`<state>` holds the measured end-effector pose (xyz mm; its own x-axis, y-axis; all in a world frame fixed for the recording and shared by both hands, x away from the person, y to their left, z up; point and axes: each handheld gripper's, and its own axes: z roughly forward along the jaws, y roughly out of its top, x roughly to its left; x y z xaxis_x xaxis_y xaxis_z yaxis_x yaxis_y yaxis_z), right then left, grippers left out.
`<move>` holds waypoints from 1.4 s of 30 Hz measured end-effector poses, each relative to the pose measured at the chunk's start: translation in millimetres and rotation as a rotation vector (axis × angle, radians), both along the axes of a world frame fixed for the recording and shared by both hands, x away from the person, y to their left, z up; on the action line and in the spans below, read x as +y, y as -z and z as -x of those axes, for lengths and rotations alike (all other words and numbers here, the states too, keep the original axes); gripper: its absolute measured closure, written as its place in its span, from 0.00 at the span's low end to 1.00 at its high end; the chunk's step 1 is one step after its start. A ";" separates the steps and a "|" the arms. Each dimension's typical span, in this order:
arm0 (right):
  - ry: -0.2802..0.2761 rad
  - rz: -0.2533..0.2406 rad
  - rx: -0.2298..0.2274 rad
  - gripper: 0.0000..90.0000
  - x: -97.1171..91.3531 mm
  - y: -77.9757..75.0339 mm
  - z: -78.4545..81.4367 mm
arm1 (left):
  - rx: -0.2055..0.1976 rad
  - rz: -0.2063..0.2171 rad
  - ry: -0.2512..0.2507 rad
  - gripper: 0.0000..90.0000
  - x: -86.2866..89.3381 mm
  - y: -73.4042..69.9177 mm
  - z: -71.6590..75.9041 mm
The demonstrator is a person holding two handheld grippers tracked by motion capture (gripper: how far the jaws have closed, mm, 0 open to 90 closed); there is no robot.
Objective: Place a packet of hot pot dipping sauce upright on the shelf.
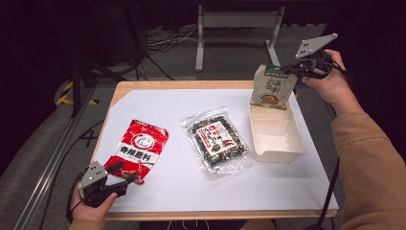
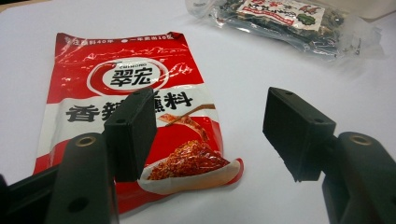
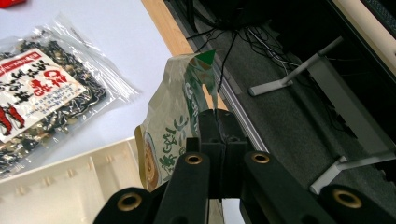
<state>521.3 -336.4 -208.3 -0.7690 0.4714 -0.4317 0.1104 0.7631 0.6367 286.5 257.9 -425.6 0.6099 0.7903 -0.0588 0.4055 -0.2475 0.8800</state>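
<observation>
My right gripper (image 1: 293,70) is shut on the top edge of a beige and green seasoning pouch (image 1: 272,88), which hangs upright over the far end of a cream tray (image 1: 277,145). In the right gripper view the pouch (image 3: 173,123) is pinched between the closed jaws of the right gripper (image 3: 218,122). A red seasoning packet (image 1: 138,147) lies flat at the front left of the white sheet. My left gripper (image 1: 125,174) stands open just in front of the packet's near edge; in the left gripper view the left gripper (image 2: 208,133) has nothing between its jaws, with the red packet (image 2: 126,102) beyond them.
A clear bag of dark dried seaweed (image 1: 216,138) lies in the middle of the table, left of the tray. A metal stand (image 1: 237,21) and cables sit on the floor beyond the table's far edge. The wooden table edge (image 1: 191,85) frames the white sheet.
</observation>
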 end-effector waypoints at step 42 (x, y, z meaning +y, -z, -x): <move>0.011 0.063 0.080 1.00 6.4 44.1 -20.5 | 0.001 -0.003 0.004 0.39 -1.9 -0.3 -2.4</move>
<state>541.7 -330.0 -252.4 -0.7972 0.4542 -0.3977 0.1679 0.7996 0.5766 288.9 256.0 -425.4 0.6128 0.7882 -0.0571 0.4056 -0.2518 0.8787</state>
